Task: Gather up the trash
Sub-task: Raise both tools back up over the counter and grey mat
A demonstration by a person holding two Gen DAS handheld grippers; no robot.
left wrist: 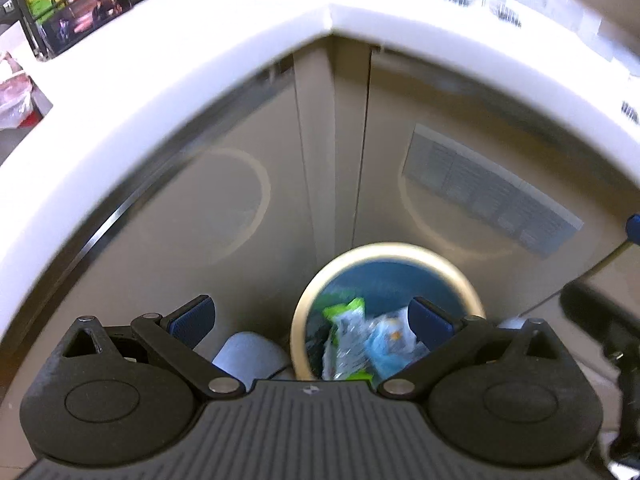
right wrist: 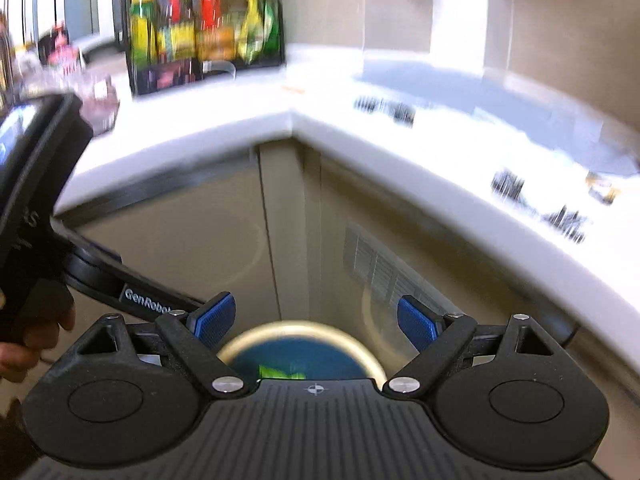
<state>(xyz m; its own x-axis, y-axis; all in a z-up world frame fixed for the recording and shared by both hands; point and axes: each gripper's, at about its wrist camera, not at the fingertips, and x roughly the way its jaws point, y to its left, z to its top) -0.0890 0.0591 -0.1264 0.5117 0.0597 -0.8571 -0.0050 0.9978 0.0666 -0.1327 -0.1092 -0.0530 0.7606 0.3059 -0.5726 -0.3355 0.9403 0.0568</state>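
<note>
A round bin with a gold rim and blue inside stands on the floor at the corner of the cabinets. It holds crumpled wrappers, green and light blue. My left gripper is open and empty above the bin's left edge. In the right wrist view the bin sits just below my right gripper, which is open and empty. A green wrapper shows inside. The left gripper's body shows at the left of that view.
A white L-shaped countertop runs above the beige cabinet doors. A black rack of bottles stands on it at the back left. Small dark blurred items lie along the right counter. A grey rounded object sits left of the bin.
</note>
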